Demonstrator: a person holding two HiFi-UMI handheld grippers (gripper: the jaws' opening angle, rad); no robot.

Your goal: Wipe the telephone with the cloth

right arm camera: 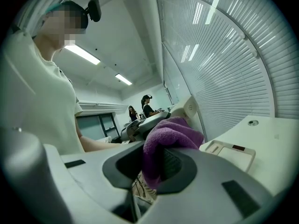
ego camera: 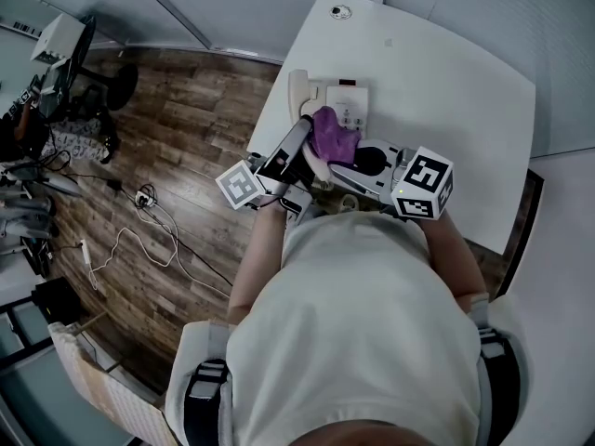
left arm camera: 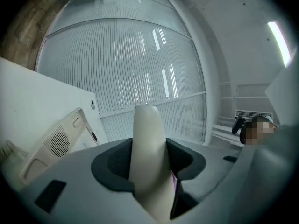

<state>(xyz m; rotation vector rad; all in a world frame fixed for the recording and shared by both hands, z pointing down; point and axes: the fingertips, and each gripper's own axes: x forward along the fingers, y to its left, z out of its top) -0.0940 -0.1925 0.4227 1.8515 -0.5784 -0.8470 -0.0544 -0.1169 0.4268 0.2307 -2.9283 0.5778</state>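
A white worktop spreads ahead of the left hand-held gripper. Off to that gripper's left, white cables trail across the wooden floor.

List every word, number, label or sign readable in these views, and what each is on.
Nothing here reads as legible text.
On the cream plastic telephone base: keypad and panel marks, too small to read.
On the small red strip of that base: blurred, unreadable.
On the left black-and-white marker cube and the right marker cube: square patterns only, no letters.
On the cream handset and the purple terry cloth: no print visible.
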